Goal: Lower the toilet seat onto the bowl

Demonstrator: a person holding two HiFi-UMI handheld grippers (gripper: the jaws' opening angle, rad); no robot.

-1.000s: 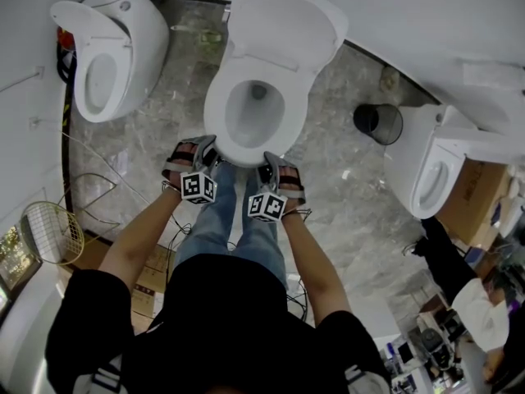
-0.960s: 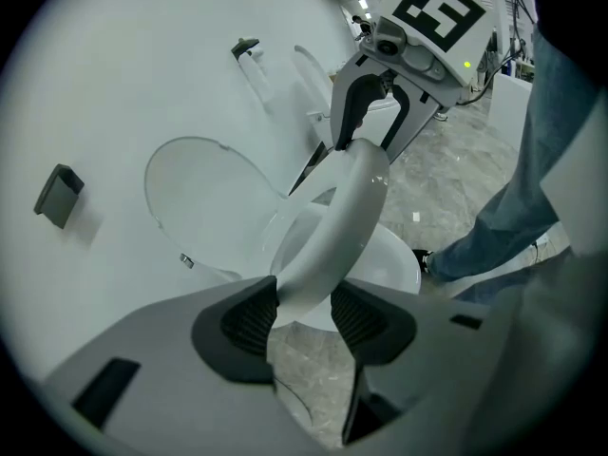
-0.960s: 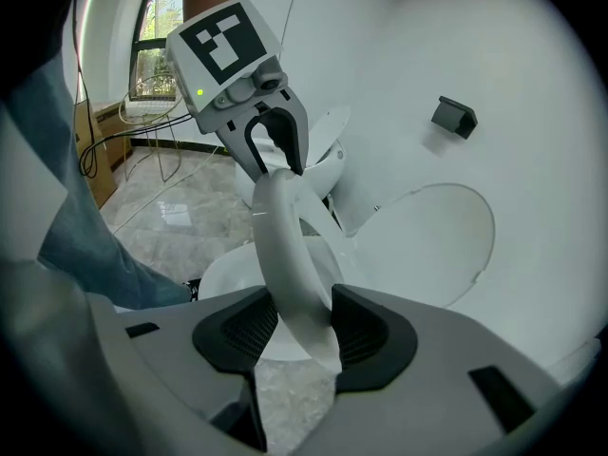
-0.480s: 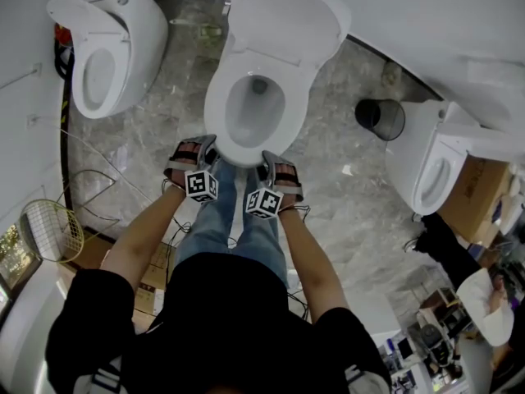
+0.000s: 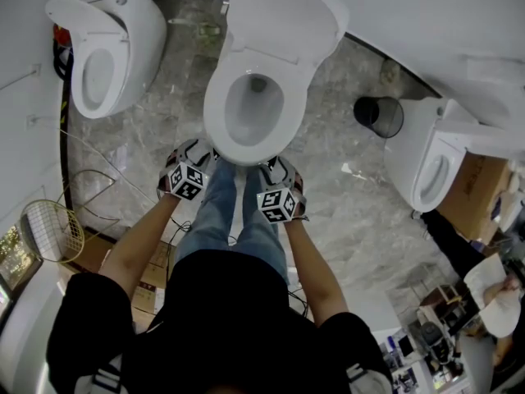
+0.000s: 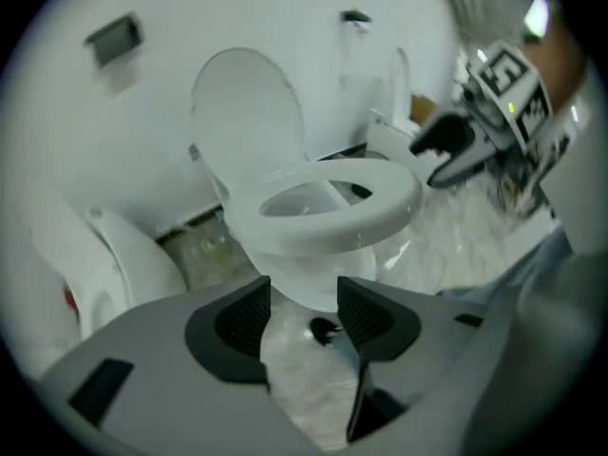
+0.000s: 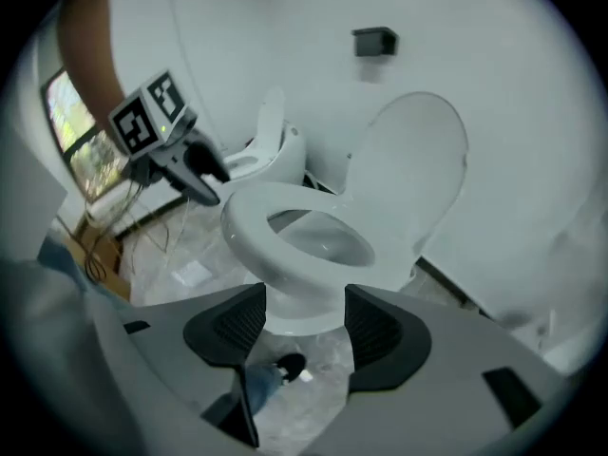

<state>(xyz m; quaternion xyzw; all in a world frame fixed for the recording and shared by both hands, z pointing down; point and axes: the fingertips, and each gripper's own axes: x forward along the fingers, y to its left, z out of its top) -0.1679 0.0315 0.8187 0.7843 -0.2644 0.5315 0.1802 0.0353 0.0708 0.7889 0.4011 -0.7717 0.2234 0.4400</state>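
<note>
The white toilet seat [image 5: 215, 115] lies flat on the bowl, and its lid [image 5: 287, 19] stands up against the wall. My left gripper [image 5: 203, 151] sits just off the bowl's front left. My right gripper [image 5: 267, 167] is just off the front right. Neither touches the seat. The left gripper view has the seat [image 6: 380, 207] beyond my left gripper [image 6: 304, 312], whose jaws are opening with nothing between them. In the right gripper view my right gripper [image 7: 304, 321] is also opening and empty, with the seat [image 7: 249, 231] ahead of it.
A second toilet [image 5: 102, 48] stands at the left and a third [image 5: 435, 171] at the right. A black bin [image 5: 379, 117] sits between the middle and right ones. A wire basket [image 5: 51, 232] and cables lie at the left. The person's jeans-clad legs [image 5: 230, 212] stand before the bowl.
Both grippers have drawn back a little from the seat's front edge and their jaws have spread wider. The seat stays down on the bowl.
</note>
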